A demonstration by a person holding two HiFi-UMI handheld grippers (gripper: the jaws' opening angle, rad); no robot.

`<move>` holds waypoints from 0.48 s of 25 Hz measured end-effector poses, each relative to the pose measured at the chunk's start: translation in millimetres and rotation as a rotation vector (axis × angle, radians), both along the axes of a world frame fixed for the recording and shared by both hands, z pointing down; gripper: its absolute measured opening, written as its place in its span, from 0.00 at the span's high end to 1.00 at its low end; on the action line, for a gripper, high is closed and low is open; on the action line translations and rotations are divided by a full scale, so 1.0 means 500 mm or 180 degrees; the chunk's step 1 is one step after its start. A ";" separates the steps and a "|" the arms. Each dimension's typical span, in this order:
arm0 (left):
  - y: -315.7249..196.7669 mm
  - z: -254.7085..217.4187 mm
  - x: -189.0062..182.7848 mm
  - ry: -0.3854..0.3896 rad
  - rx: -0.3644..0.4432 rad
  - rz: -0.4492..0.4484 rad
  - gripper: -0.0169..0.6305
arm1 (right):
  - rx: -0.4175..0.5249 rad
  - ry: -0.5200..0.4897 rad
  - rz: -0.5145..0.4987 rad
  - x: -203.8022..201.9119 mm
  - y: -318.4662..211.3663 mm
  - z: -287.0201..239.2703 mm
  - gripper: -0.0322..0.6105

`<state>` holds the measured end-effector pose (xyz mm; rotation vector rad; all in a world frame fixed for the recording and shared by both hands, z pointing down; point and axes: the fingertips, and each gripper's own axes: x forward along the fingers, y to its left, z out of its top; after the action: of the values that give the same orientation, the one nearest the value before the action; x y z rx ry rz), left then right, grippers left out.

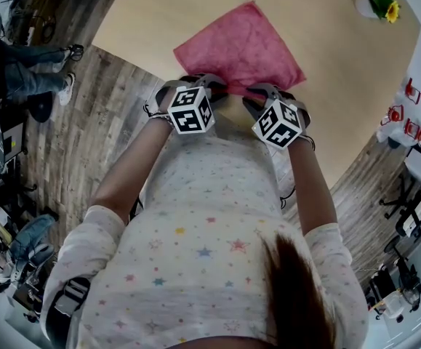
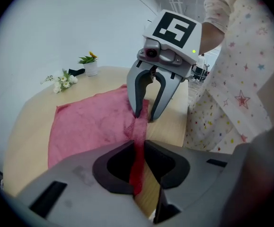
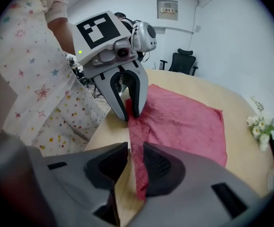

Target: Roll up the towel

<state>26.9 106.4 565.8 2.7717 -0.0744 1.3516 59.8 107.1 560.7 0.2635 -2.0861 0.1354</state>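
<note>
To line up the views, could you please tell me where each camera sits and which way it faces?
Head view: on the head, facing steeply down at the towel on the table; shirt and arms show.
Left gripper view: on the left gripper, facing along its jaws toward the right gripper; shirt shows.
Right gripper view: on the right gripper, facing the left gripper; shirt shows.
Both gripper views share the towel's near edge between the jaws.
</note>
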 end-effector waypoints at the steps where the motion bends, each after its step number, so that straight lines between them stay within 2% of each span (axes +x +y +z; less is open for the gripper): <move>1: -0.002 -0.001 -0.002 0.0012 -0.0021 -0.0012 0.87 | 0.0012 0.0005 -0.0006 0.002 -0.001 0.000 0.79; 5: 0.012 -0.007 -0.008 0.0018 -0.0220 0.0044 0.90 | -0.0105 -0.0029 -0.0057 0.005 0.009 -0.006 0.89; 10: 0.069 -0.015 -0.016 0.0002 -0.0756 0.0216 0.90 | -0.0748 -0.0075 -0.0151 0.001 0.068 -0.009 0.90; 12: 0.077 -0.015 -0.018 0.0009 -0.0907 0.0196 0.90 | -0.0890 -0.0099 -0.0121 0.001 0.075 -0.008 0.89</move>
<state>17.9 145.2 558.1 2.5566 0.1902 1.2592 60.2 144.6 556.6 0.0521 -2.0718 0.4064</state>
